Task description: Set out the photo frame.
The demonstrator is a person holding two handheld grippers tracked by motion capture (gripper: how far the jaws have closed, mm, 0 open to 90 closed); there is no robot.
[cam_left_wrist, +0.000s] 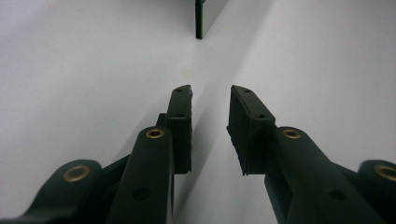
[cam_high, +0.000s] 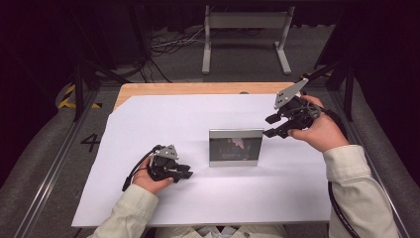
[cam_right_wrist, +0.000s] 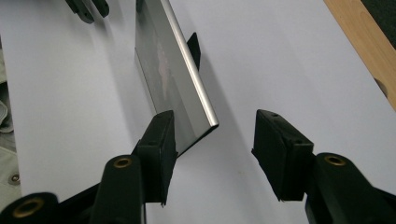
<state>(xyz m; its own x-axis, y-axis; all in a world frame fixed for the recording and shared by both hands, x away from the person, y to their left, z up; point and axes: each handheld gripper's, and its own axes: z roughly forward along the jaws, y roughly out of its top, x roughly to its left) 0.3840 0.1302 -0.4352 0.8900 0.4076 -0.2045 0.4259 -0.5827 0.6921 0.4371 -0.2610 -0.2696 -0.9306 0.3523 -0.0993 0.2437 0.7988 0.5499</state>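
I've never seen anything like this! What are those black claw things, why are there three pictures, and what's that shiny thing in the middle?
A person holds a squeeze tool in each hand: the left gripper and the right gripper. One camera looks down from above; the other two ride on the grippers and look along their black jaws. A silver picture frame stands upright on a white sheet covering the wooden table. Nothing is held: both grippers are open, the right one close to the frame's end.

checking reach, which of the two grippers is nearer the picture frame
The right gripper: its open jaws sit beside the frame, while the left gripper rests farther off.
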